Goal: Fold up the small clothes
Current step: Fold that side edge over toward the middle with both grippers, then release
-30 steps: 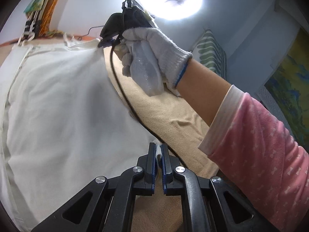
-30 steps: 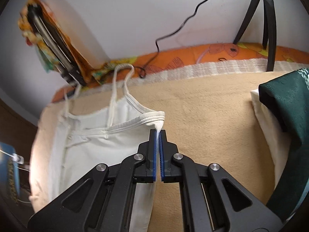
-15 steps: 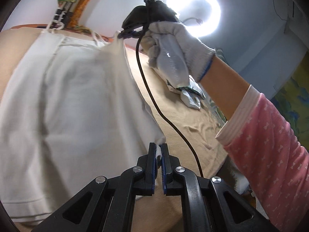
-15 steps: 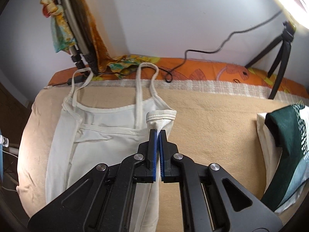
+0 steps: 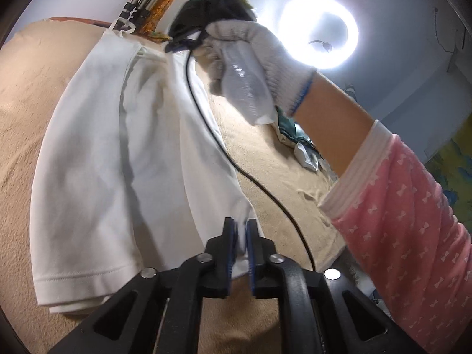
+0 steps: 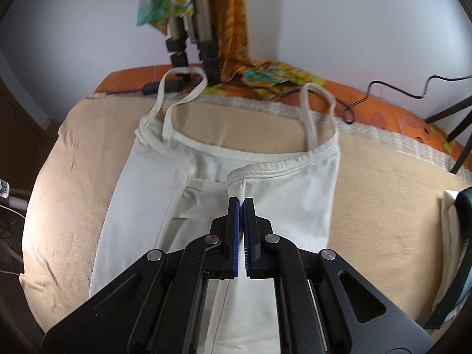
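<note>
A white strappy top (image 6: 153, 206) lies on a beige blanket (image 6: 73, 206), its right side drawn over the middle. My right gripper (image 6: 242, 203) is shut on the banded upper edge at the side seam. In the left wrist view the same top (image 5: 118, 162) stretches away from me. My left gripper (image 5: 240, 230) has the lower hem corner between its jaws, which are opening and stand slightly apart around the thin cloth. At the far end of the top, a gloved hand (image 5: 244, 67) holds the right gripper (image 5: 188, 41), which pinches that end.
Folded green and white clothes (image 6: 460, 236) lie at the blanket's right edge. A black cable (image 5: 265, 191) trails across the blanket from the right gripper. Tripod legs (image 6: 460, 118) and a stand draped with colourful cloth (image 6: 188, 29) stand behind. A pink sleeve (image 5: 413, 221) reaches across at right.
Both grippers carried the top's right side leftward over its middle, making a lengthwise fold. The left jaws, pinched tight before, have parted a little around the hem.
</note>
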Motion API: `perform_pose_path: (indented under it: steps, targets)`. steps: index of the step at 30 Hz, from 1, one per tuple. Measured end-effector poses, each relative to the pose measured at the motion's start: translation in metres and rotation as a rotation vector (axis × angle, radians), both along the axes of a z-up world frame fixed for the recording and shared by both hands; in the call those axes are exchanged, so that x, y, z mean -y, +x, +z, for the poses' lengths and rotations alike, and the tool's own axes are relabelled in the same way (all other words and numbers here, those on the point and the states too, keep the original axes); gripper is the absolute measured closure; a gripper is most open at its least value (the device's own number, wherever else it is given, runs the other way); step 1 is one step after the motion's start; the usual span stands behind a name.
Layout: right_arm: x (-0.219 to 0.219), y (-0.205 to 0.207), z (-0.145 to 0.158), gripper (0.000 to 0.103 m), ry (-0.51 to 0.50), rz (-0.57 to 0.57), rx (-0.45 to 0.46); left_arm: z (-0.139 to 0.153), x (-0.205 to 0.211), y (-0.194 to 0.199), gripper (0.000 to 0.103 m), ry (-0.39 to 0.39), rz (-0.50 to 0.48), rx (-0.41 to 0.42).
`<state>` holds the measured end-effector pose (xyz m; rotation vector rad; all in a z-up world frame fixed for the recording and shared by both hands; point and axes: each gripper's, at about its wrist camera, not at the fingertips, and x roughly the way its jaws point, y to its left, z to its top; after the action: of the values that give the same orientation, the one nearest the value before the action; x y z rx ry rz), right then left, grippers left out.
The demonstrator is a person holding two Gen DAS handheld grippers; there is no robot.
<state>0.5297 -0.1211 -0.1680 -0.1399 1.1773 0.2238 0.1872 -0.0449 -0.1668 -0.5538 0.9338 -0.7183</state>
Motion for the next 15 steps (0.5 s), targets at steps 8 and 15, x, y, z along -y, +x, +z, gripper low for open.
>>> perform_pose_path:
  steps: [8, 15]
  targets:
    - [0.003, -0.04, 0.039, 0.063, 0.123, 0.079, 0.033, 0.017, -0.018, -0.015, 0.061, 0.064, 0.054, 0.094]
    - [0.08, -0.14, 0.072, 0.063, 0.247, -0.012, 0.09, 0.016, -0.021, -0.006, 0.06, 0.075, 0.062, 0.066]
